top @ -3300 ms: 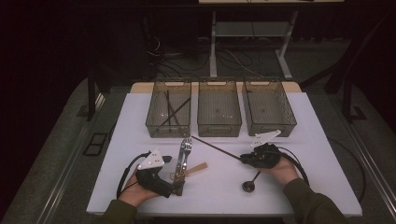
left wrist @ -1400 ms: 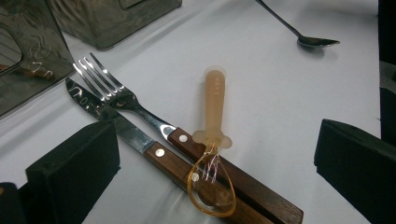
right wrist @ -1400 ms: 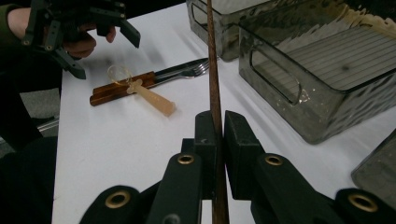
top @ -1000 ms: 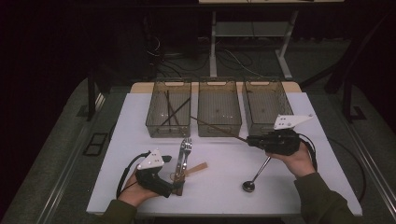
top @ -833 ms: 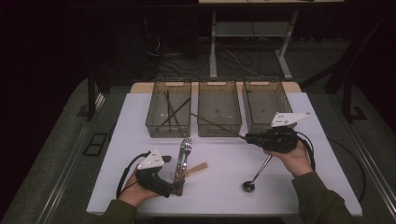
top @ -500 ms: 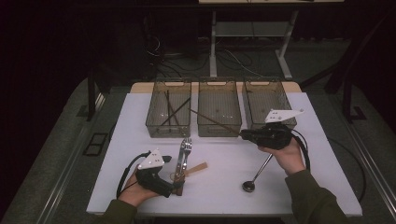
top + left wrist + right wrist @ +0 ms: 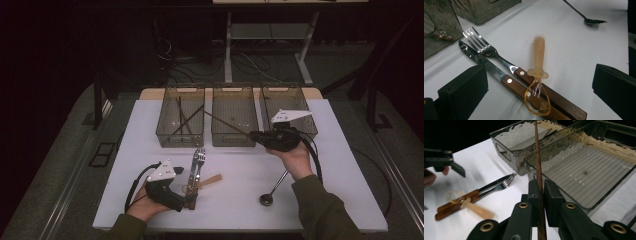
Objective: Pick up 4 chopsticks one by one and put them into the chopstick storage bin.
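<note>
Counting first: three clear bins along the far side of the bench [image 7: 345, 165], two claws, one fork, one knife, one orange plastic spoon, one metal spoon. Right claw [image 7: 256, 135] is clamped tight on a long brown chopstick [image 7: 225, 123], and that stick runs away from the jaws, out over the middle bin [image 7: 234, 117] toward the left bin [image 7: 181, 116], where more dark sticks lie, though how many is hard to make out. Right bin [image 7: 289, 102] sits just behind that claw. Left claw [image 7: 191, 204] has its jaws spread wide, gripping nothing; the fork [image 7: 482, 45], knife [image 7: 474, 55] and orange spoon [image 7: 539, 75] lie between them. Metal spoon [image 7: 272, 190] rests on bare bench near the right forearm, open white surface around it. Wooden handles are cut off at the left gripper view's bottom edge.
</note>
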### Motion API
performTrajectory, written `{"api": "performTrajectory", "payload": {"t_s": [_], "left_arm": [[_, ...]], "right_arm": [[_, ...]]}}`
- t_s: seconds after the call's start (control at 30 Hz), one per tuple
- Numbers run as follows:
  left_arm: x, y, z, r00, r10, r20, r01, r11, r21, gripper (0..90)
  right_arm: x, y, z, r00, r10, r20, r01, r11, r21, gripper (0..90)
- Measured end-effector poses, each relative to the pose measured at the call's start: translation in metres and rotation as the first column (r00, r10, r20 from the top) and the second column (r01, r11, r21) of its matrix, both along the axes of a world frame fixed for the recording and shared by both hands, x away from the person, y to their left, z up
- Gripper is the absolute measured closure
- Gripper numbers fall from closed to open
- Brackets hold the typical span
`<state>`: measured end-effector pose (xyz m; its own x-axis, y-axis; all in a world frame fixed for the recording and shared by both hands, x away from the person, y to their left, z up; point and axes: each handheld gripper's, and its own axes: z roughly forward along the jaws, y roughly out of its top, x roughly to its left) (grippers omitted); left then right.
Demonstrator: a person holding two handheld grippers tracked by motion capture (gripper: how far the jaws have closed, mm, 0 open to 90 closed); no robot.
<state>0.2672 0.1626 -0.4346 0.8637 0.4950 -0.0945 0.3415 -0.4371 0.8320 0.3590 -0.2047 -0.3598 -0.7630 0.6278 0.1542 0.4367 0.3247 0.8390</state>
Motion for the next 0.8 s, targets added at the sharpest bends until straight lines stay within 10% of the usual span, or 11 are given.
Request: {"api": "performTrajectory", "payload": {"t_s": [0.8], "left_arm": [[-0.001, 0.000, 0.001, 1.0000, -0.002, 0.006, 0.002, 1.0000, -0.009, 0.0]], "right_arm": [[0.043, 0.069, 0.013, 0.9970, -0.072, -0.029, 0.071, 0.9968, -0.037, 84.0]]}}
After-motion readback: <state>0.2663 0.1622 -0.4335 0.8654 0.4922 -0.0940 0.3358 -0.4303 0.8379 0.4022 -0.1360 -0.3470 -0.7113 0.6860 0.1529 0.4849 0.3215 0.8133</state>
